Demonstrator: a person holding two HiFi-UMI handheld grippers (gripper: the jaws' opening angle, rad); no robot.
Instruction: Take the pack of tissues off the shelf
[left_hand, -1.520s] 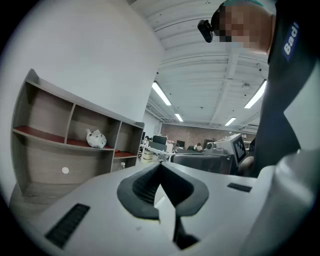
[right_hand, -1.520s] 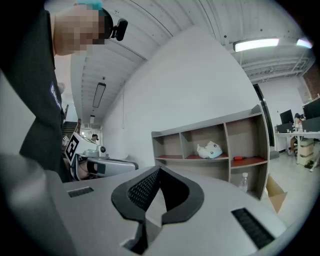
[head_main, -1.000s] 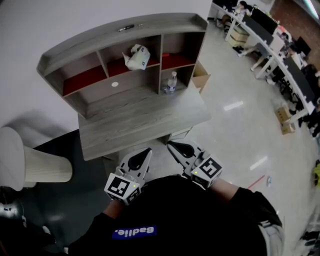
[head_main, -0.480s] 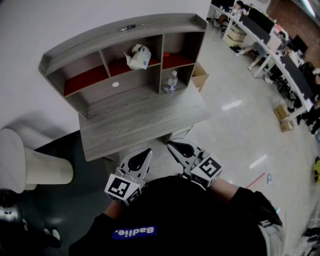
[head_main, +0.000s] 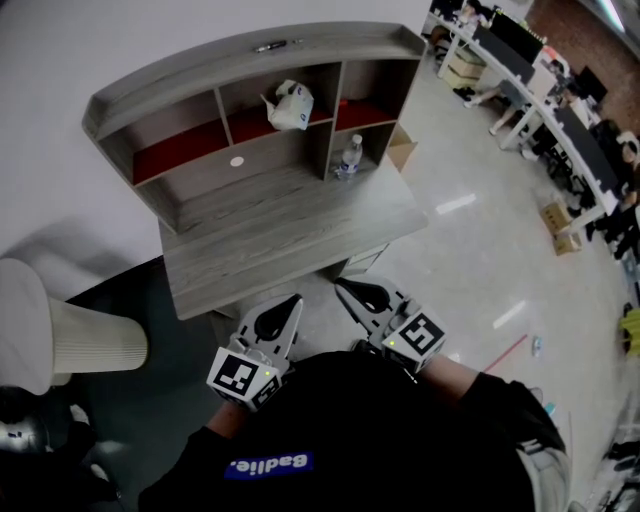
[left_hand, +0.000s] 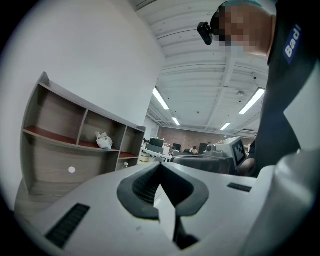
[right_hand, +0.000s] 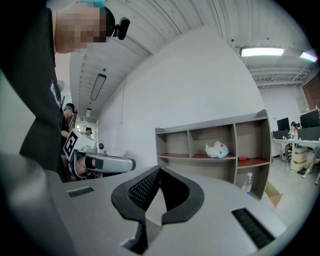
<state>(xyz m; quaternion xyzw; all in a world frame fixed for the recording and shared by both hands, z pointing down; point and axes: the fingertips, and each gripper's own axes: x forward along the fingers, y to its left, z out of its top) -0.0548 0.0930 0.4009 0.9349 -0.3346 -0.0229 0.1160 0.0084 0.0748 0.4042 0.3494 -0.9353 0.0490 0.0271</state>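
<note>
The pack of tissues (head_main: 290, 105), white and crumpled, lies on the red-lined middle shelf of a grey wooden shelf unit (head_main: 250, 50) that stands at the back of a desk (head_main: 290, 240). It shows small in the left gripper view (left_hand: 104, 141) and in the right gripper view (right_hand: 217, 149). My left gripper (head_main: 292, 303) and right gripper (head_main: 342, 290) are close to my chest, short of the desk's near edge and far from the pack. Both point level towards the shelf, shut and with nothing in them, as seen on the left gripper (left_hand: 160, 165) and the right gripper (right_hand: 159, 170).
A water bottle (head_main: 347, 160) stands in the lower right compartment. A small red object (right_hand: 243, 159) lies on the right shelf. A white cylinder-shaped object (head_main: 60, 335) stands at my left, a cardboard box (head_main: 402, 152) behind the desk, and office desks (head_main: 540, 90) far right.
The desk and shelf unit have shifted slightly right and up in the head view. Both grippers keep their place by my chest and stay shut.
</note>
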